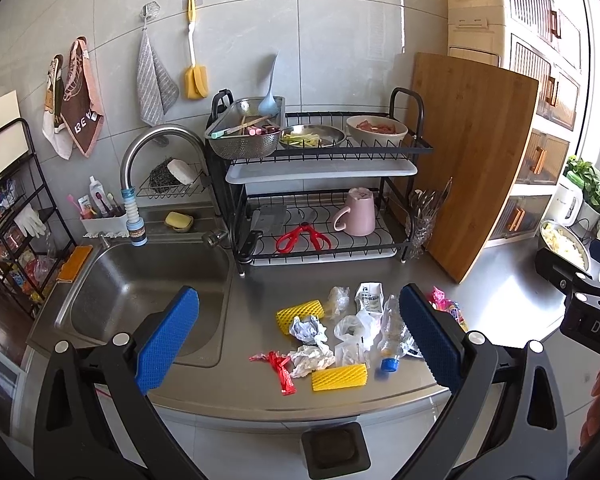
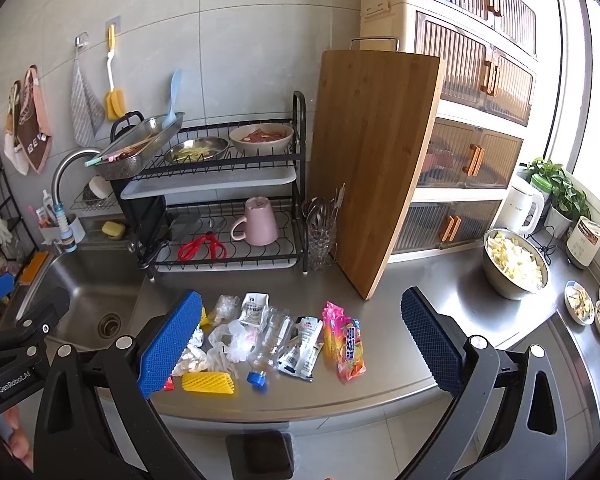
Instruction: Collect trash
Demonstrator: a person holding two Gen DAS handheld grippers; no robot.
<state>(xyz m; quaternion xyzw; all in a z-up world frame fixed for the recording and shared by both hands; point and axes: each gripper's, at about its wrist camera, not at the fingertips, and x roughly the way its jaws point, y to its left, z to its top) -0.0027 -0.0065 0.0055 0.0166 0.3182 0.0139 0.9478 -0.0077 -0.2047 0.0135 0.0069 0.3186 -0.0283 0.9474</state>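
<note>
A pile of trash lies on the steel counter [image 1: 500, 292] near its front edge: two yellow foam nets [image 1: 339, 377], crumpled white paper [image 1: 310, 357], a red wrapper [image 1: 278, 365], clear plastic bags [image 1: 355, 328], a crushed clear bottle with a blue cap [image 1: 392, 334] and a milk carton [image 1: 370, 296]. The right wrist view also shows the bottle [image 2: 274, 334], a white pouch [image 2: 304, 346] and a colourful snack bag [image 2: 346, 340]. My left gripper [image 1: 300, 340] is open and empty, held above and before the pile. My right gripper [image 2: 304, 340] is open and empty too.
A sink [image 1: 148, 296] is left of the pile. A black dish rack [image 1: 324, 200] with a pink mug, red scissors and bowls stands behind. A wooden cutting board [image 1: 472, 160] leans at the right. A steel bowl of chopped vegetables [image 2: 514, 264] and small plates sit further right. A bin [image 1: 334, 450] stands below the counter edge.
</note>
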